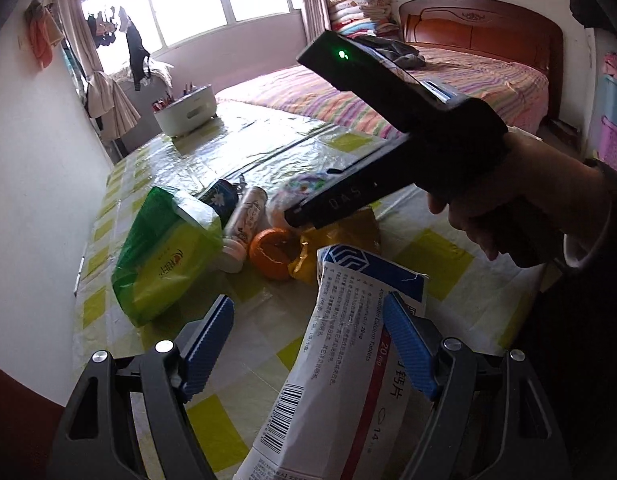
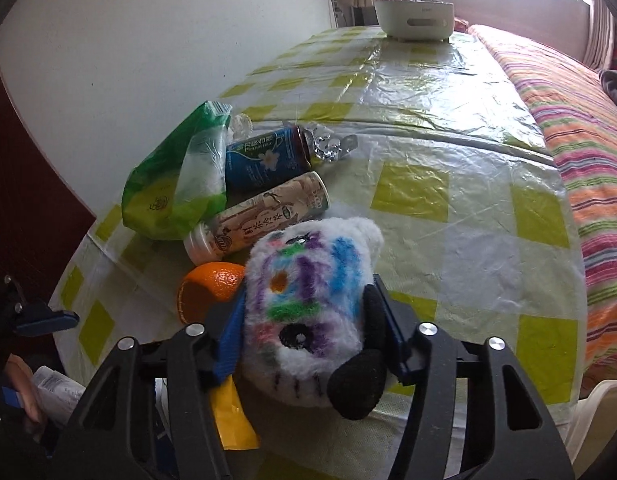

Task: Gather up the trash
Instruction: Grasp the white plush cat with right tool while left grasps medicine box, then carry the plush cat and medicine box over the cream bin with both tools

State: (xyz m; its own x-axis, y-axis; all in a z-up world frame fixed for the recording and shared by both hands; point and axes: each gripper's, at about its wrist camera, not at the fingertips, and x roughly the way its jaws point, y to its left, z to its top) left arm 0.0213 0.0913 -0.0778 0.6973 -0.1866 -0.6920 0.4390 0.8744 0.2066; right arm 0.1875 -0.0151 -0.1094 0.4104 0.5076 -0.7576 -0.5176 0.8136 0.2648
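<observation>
Right tongs (image 2: 308,320): closed upon a white plush toy (image 2: 308,300) streaked with purple, blue and green, a blue pad (image 2: 230,344) pressing its left flank and the opposite pad its right; a black ear of the toy hangs over the right pad. The toy sits on the table (image 2: 428,152), which is covered in a yellow-green and white checked sheet. Just left of these tongs lies an orange peel (image 2: 208,292); beneath their left finger, a yellow wrapper (image 2: 232,420). Ahead and to the left lie a cream-labelled bottle (image 2: 260,220) on its side, a dark blue can (image 2: 264,158) beyond it with crumpled foil (image 2: 328,146) at its end, and a green plastic bag (image 2: 176,180) farthest left. Far ahead stands a white container (image 2: 414,20) holding pens.

Left tongs (image 1: 308,344): standing wide. A white medicine box (image 1: 340,360) with a barcode lies between the blue pads (image 1: 208,344), resting against the right one and clear of the left; whether it is gripped cannot be told. Ahead of these tongs the same cluster of trash is visible, with the person's right hand (image 1: 520,208) to the upper right and a striped bed (image 1: 448,80) beyond.
</observation>
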